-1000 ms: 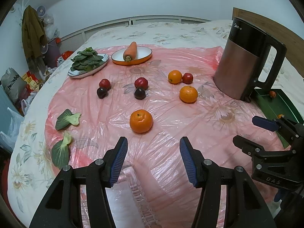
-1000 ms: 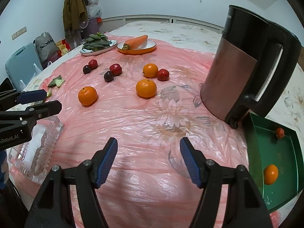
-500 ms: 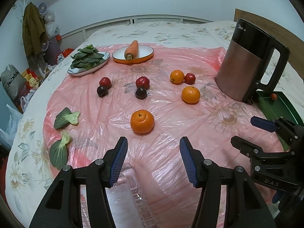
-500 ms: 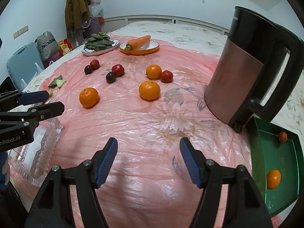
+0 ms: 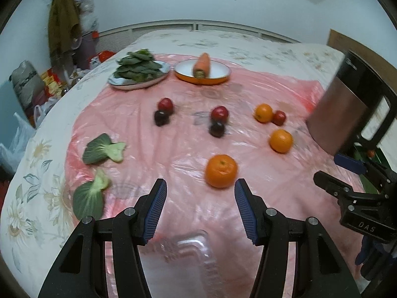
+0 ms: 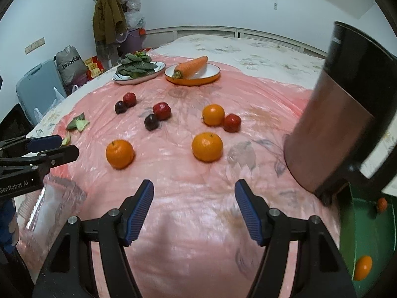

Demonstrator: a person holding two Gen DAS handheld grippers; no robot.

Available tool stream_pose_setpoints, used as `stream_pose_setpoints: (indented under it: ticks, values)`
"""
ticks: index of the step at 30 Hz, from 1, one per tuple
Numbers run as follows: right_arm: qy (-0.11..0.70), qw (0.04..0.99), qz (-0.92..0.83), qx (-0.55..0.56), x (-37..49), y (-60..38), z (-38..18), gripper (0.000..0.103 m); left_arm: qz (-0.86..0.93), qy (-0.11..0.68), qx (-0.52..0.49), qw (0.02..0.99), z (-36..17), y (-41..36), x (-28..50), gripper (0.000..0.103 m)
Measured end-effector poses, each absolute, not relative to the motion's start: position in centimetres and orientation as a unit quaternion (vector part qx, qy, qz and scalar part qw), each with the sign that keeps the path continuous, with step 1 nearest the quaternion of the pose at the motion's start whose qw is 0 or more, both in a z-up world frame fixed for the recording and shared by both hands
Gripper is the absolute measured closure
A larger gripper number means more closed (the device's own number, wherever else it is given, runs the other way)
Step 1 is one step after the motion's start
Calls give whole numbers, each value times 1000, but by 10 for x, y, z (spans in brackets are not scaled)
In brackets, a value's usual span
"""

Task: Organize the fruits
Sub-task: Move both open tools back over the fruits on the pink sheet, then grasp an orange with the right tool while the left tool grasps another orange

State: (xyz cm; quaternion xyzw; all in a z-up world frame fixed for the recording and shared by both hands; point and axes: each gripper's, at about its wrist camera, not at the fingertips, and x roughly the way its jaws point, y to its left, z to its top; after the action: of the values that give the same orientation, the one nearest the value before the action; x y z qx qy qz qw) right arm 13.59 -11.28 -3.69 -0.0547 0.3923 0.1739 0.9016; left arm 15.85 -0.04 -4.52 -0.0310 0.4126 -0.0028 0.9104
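A: Left wrist view had the left gripper [image 5: 199, 198] hovering with its jaws apart and nothing between them; the nearest round orange tangerine [image 5: 220, 170] sat just beyond, at about one o'clock of the tips.

B: And the right gripper [image 6: 194, 200]?

A: Jaws apart too, empty, over bare pink plastic sheet [image 6: 173, 198]. A second tangerine [image 6: 207, 147] lay at twelve o'clock of it.

B: How far along did sorting look?

A: Early, I judged. A green rectangular tray [image 6: 367, 236] at four o'clock held one small orange fruit [image 6: 362, 267] and a tiny reddish one [image 6: 381, 204]. Three tangerines, three red fruits and two dark plums were loose on the sheet. A clear ribbed plastic container [image 6: 49, 211] at eight o'clock looked empty.

B: Anything readable?

A: "GenRobot.AI" on the left gripper's body in the right view, "DAS" on the right gripper's in the left view. A grey bag [image 6: 70, 63] by the wall carried mirrored lettering I couldn't make out. The tall copper-and-black kettle [image 6: 335, 129] bore a small mark, too blurred to read.
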Motion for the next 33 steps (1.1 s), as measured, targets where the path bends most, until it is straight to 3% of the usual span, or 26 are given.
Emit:
stream_pose_setpoints:
  ticks: [23,25,27,33]
  values:
    - [410,895,175,-29,227,-106,-72,11,-40,467,-44,882,-87,-22,220,52]
    - [415,892,178,-29,231,-103,-76,16,-42,471,-43,880,-91,-24,223,53]
    - [418,890,181,-30,233,-101,-80,36,-46,475,-46,877,-93,-24,226,55]
    - [428,886,176,-29,240,-101,-87,41,-59,497,-62,864,-103,-22,236,61]
